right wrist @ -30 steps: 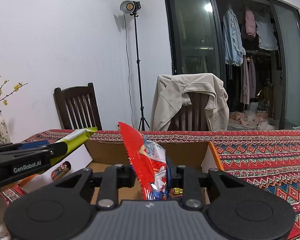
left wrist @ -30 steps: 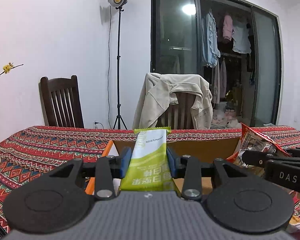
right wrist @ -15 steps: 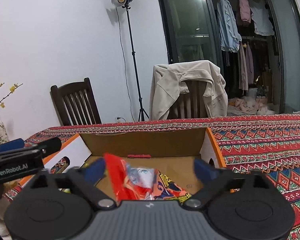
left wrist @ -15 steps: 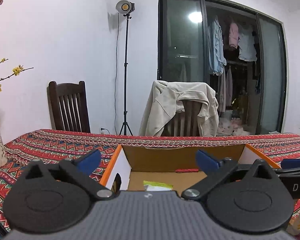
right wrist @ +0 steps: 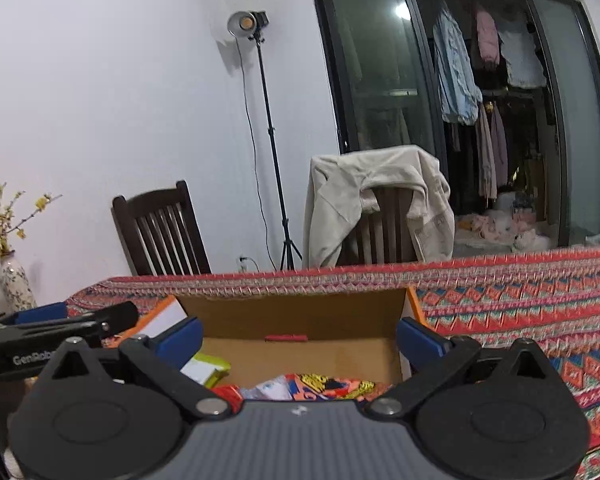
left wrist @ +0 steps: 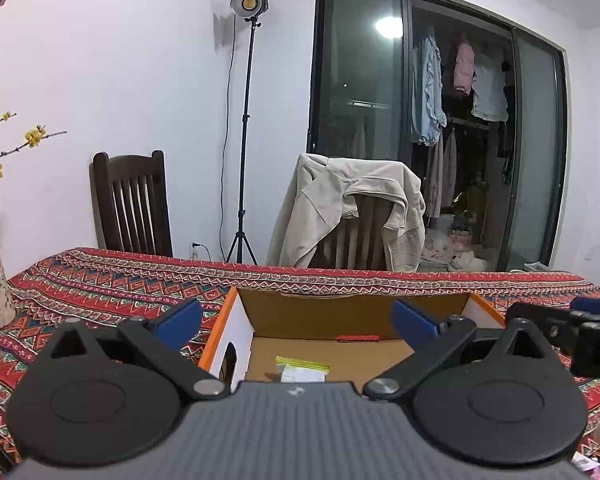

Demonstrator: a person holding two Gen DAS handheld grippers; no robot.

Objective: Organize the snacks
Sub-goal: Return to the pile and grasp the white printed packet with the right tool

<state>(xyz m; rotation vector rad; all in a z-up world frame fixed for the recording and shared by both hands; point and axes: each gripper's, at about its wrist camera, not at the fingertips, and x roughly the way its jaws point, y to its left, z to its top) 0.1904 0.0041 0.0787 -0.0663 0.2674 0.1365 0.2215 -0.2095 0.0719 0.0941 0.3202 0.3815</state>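
Cardboard, the open orange-edged box [right wrist: 300,316] hides most of its bright snack packets [right wrist: 320,386] behind the wide-open, empty right claw [right wrist: 300,334], while "GenRob" shows cut off on the equally open left claw [left wrist: 296,320].

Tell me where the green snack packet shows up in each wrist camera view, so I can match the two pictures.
Left wrist: the green snack packet lies on the floor of the cardboard box, low centre, just above the gripper body.
Right wrist: it sits in the box's left part, low left of centre, beside the left blue pad.
Shared landmark: the small red strip on the box's far wall.
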